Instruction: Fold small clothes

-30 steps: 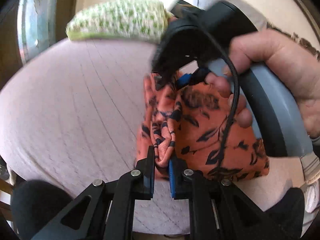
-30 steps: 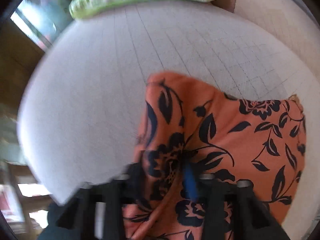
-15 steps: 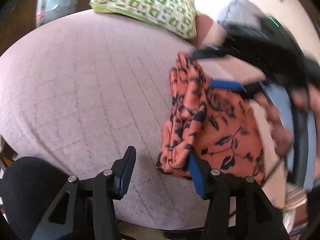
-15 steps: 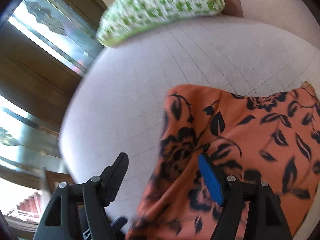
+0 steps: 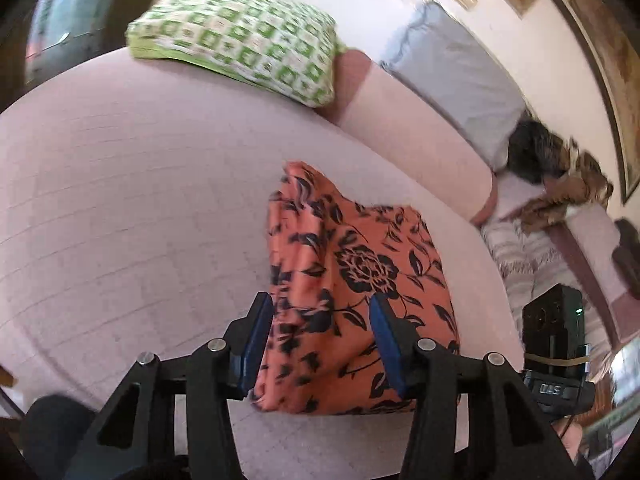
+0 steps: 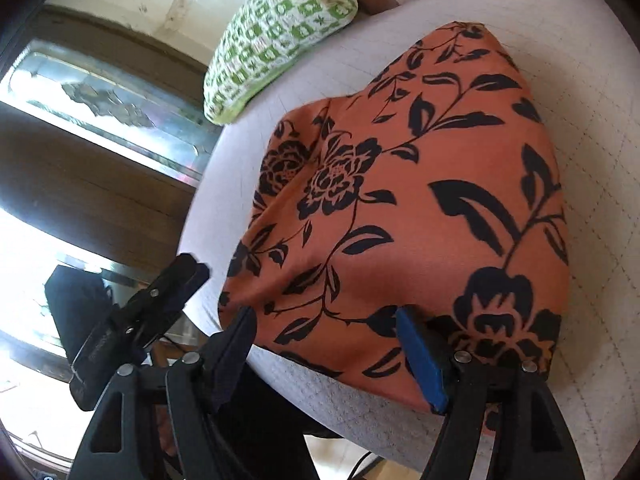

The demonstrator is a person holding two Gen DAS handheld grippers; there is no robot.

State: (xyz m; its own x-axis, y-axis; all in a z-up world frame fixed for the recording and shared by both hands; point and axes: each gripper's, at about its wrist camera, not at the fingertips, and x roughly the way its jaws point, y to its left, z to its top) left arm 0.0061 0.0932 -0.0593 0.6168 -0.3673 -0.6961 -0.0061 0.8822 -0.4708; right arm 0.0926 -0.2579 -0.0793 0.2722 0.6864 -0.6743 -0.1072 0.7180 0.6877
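While the soft orange cloth [image 5: 352, 304] with black flowers is lying folded on the quilted pale cushion [image 5: 140, 220], both grippers, left [image 5: 320, 344] and right [image 6: 324, 344], are standing apart, having just let go of its bunched edge.

Both grippers are held pointing downward — the left gripper [image 5: 320, 344] with jaws parted after closing slightly, the right gripper [image 6: 324, 344] spread wider, nothing pinched.
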